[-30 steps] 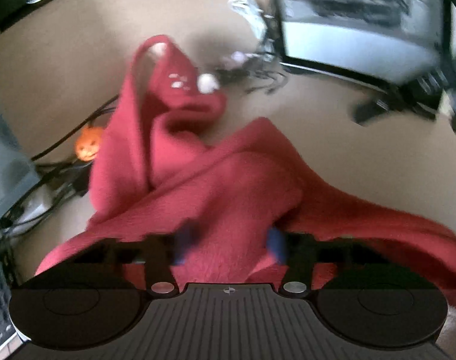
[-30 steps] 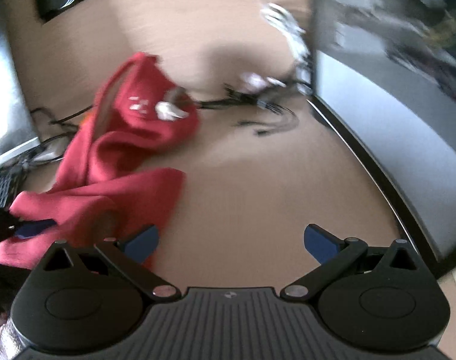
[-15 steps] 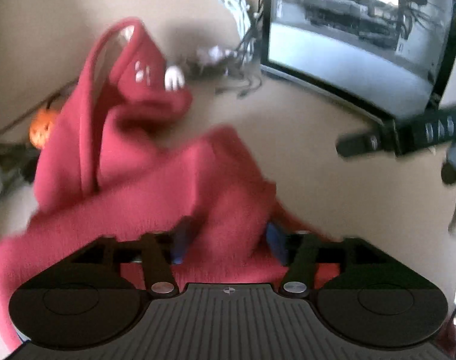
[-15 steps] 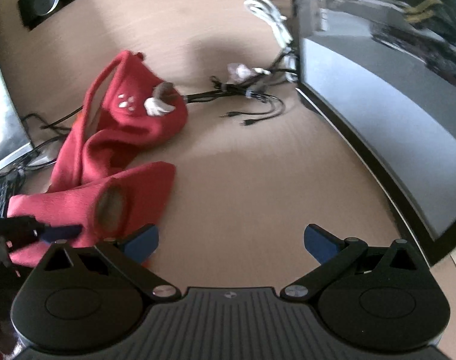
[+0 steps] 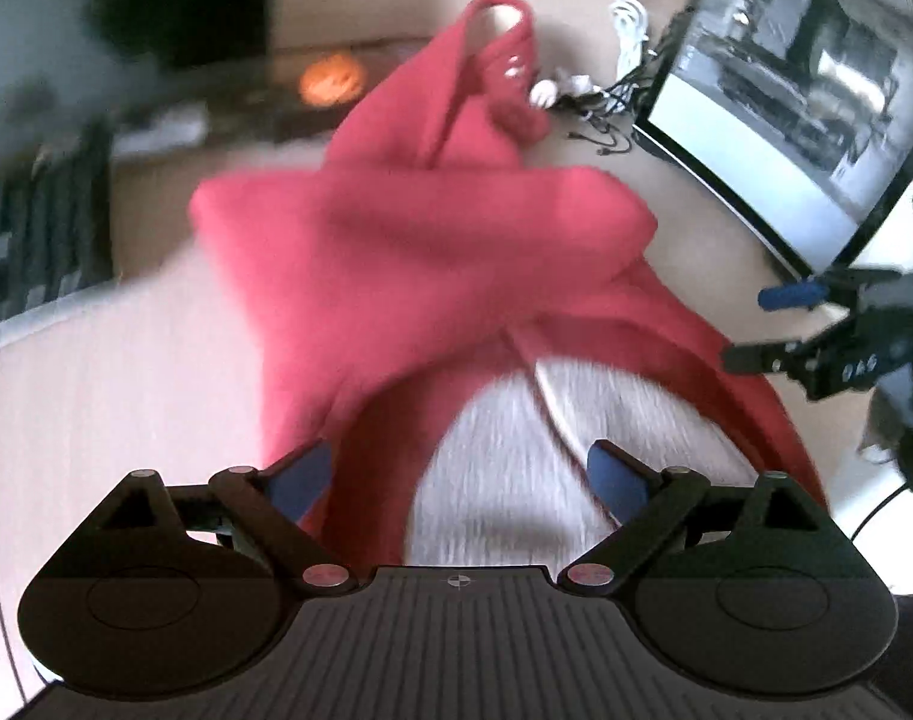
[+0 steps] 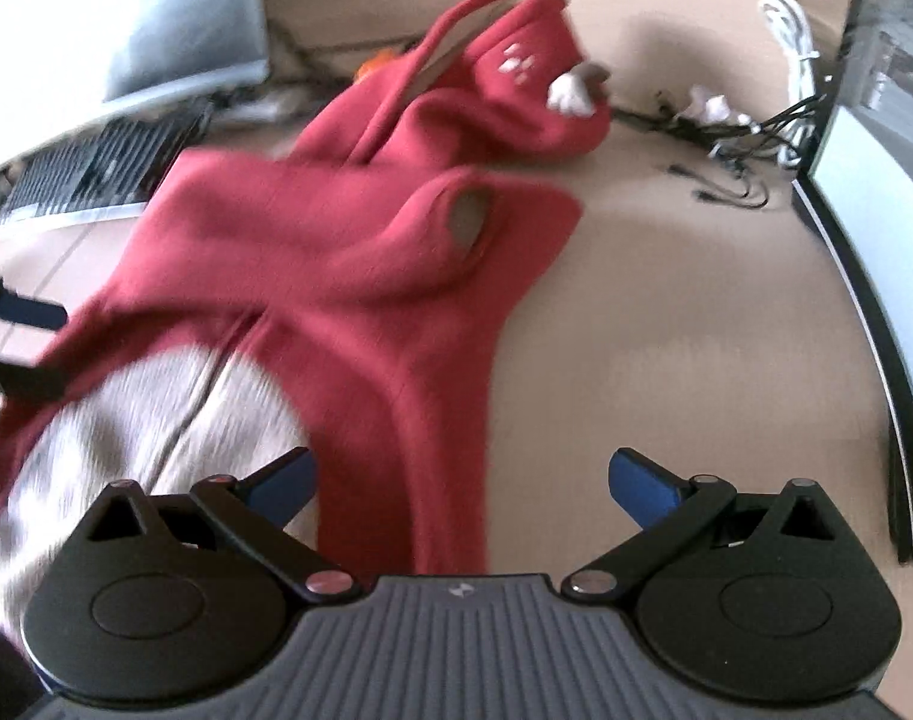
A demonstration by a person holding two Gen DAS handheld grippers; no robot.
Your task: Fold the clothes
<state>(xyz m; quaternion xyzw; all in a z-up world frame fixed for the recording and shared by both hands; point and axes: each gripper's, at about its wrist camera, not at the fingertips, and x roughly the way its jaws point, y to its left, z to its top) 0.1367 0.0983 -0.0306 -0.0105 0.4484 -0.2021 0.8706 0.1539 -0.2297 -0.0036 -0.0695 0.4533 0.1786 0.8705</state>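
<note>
On desk [image 6: 666,312], red garment [image 6: 348,276] spread.

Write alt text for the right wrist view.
A red fleece garment with a pale furry front panel lies crumpled on a tan table. The right hand-held gripper hangs open over its edge, gripping nothing. Cables and a monitor sit at right.

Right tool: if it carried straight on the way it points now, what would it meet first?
Most likely the red garment: its lower strip lies just ahead between the open fingers of the right tool, on the tan table. Depth is unclear through the fisheye blur.
</note>
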